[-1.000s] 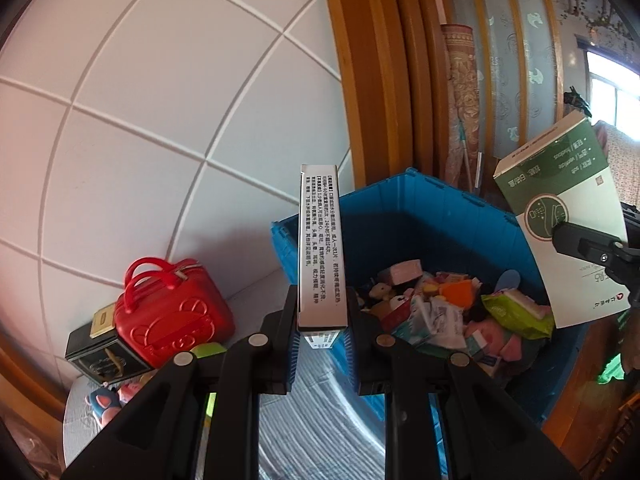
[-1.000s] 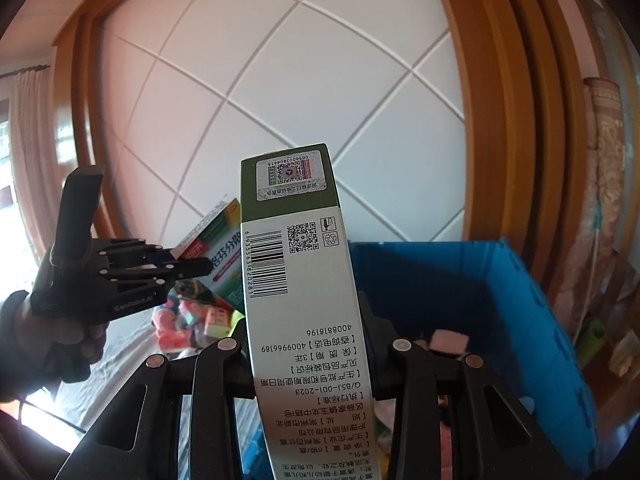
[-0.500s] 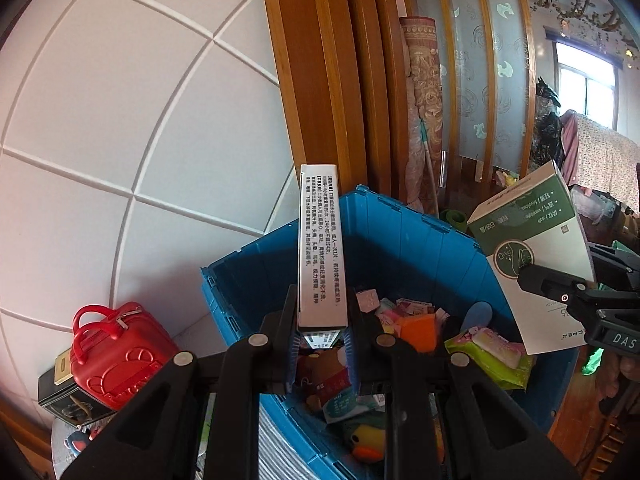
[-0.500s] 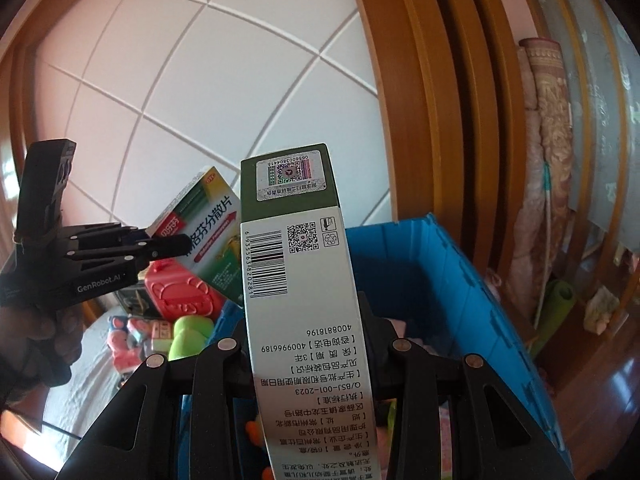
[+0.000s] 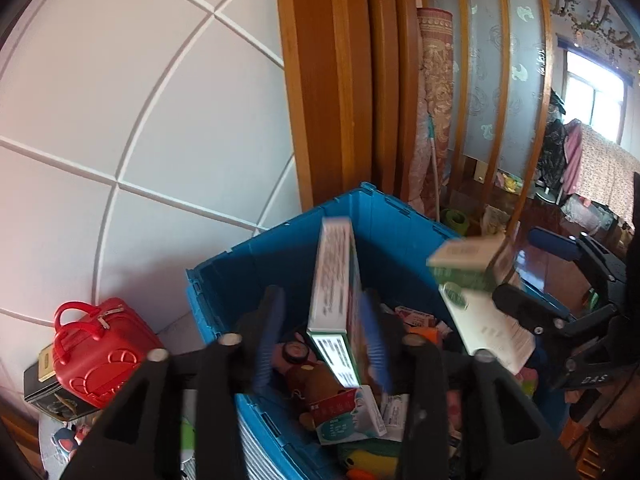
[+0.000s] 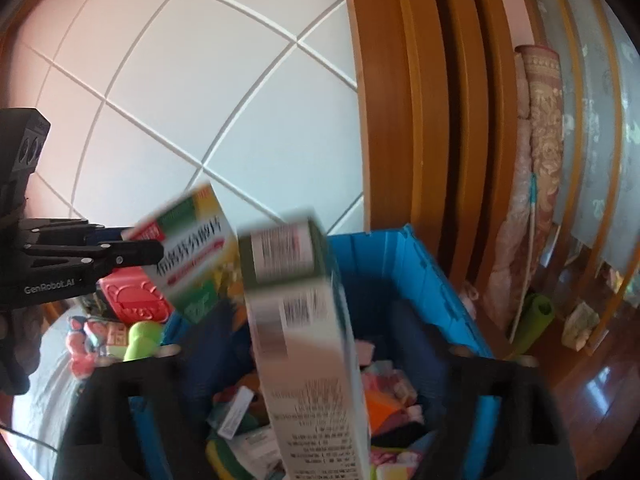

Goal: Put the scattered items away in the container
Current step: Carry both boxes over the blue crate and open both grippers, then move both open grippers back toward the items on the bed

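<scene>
A blue plastic bin (image 5: 372, 240) holds several toys and packets; it also shows in the right wrist view (image 6: 404, 276). My left gripper (image 5: 320, 340) is open above the bin. A red, yellow and green medicine box (image 5: 334, 300) tilts loose between its spread fingers; the right wrist view shows this box (image 6: 188, 252) too. My right gripper (image 6: 316, 380) is open, and a green and white box (image 6: 304, 340) tilts blurred between its fingers. The left wrist view shows this green box (image 5: 468, 276) at the right, over the bin's rim.
A red toy suitcase (image 5: 100, 352) and a dark tin (image 5: 44, 380) stand on the table left of the bin. Small toys (image 6: 100, 332) lie beside them. A white panelled wall and wooden door frame (image 5: 332, 80) rise behind. A rolled rug (image 6: 540, 160) leans at the right.
Both grippers have opened. The two boxes, held upright and firm before, now tilt and blur as they drop toward the bin. Both cameras have moved closer over the bin.
</scene>
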The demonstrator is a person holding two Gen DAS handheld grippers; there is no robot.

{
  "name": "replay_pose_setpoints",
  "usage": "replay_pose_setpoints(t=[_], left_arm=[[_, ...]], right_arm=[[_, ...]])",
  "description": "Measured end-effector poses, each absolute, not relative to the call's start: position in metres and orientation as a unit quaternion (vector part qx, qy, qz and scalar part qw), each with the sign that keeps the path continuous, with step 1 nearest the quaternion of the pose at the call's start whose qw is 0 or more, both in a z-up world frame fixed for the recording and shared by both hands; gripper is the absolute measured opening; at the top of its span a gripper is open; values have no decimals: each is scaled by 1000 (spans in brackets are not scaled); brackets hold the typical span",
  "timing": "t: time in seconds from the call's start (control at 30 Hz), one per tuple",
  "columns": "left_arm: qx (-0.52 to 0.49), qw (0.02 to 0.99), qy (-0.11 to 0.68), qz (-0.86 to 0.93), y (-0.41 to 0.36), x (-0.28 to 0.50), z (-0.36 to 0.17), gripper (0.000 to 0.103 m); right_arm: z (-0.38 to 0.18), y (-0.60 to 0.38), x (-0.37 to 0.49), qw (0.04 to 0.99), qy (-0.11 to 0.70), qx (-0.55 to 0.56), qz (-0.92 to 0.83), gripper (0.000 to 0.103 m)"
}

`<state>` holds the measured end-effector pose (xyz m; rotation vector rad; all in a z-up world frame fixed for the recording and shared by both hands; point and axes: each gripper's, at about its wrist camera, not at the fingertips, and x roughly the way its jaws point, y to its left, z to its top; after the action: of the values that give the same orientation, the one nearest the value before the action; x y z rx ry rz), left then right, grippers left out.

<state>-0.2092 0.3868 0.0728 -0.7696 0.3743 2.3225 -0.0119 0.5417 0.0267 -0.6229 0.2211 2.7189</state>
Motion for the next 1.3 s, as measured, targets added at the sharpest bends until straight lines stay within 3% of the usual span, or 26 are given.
replay_pose_setpoints(t=[0.03,0.4,0.87,1.3], left_arm=[[-292,323,135,890,383,-210,73,81],[-326,290,140,889,335,-207,40,81],[-355,249,95,896,239,-175,12,81],[-385,182,51,903,104,-165,-22,81]], right_arm=[[27,541,-12,169,76,-215,959,103],[8,545,0,145,125,-249,949,103],[30,441,-3,68,91,-258,960,103],[27,324,-39,0,48,-286,957,103]])
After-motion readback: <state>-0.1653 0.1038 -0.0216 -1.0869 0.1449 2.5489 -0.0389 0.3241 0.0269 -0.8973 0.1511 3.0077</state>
